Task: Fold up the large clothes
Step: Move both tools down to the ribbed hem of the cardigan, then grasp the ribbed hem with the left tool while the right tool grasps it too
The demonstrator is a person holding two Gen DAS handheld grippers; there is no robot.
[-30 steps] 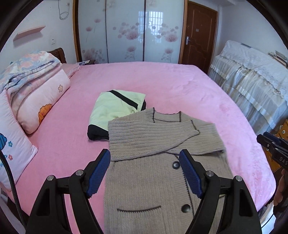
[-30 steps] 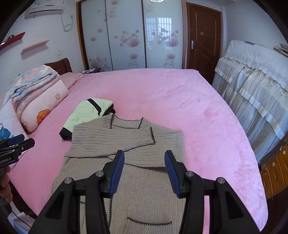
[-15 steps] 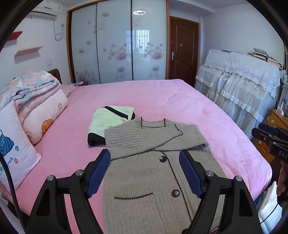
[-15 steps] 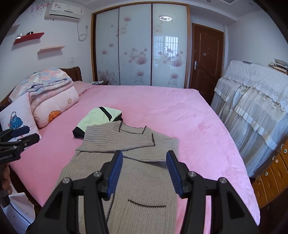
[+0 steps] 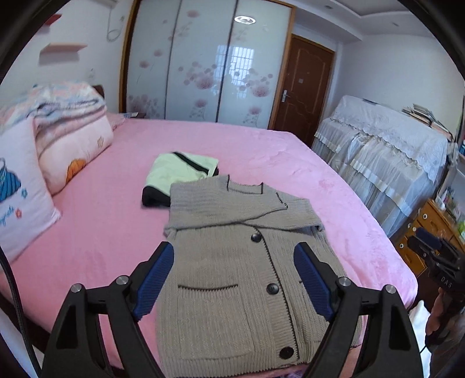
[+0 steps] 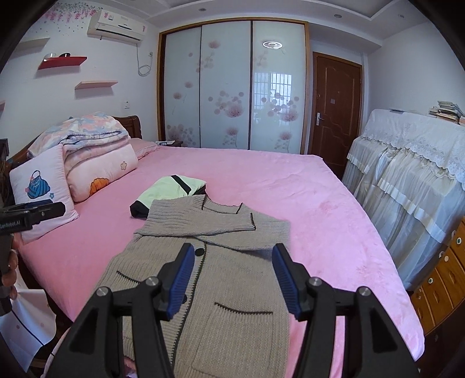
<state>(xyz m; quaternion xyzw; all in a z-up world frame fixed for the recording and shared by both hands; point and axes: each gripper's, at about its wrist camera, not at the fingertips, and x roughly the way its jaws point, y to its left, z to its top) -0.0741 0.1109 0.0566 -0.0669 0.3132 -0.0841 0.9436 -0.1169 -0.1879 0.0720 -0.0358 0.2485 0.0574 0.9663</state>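
Ribbed grey knit cardigan (image 5: 241, 279) flat on plush pink bed (image 5: 96, 232), sleeves crossed, folded pale-green garment (image 5: 177, 171) beyond its collar, left gripper (image 5: 235, 276) and right gripper (image 6: 232, 276) above it, both spread wide, holding nothing

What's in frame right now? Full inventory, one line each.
cardigan: 1, grey-brown knit, near edge of bed, sleeves folded across chest
folded garment: 1, pale green and black, behind cardigan
bed: 1, pink cover
pillows: 2, pink, left at headboard
quilt: 1, floral, folded on pillows
wardrobe: 1, white floral sliding doors
door: 1, brown
covered furniture: 1, white lace, right
air conditioner: 1, white, wall
left gripper: 1, black, blue fingers, open above cardigan
right gripper: 1, same, open
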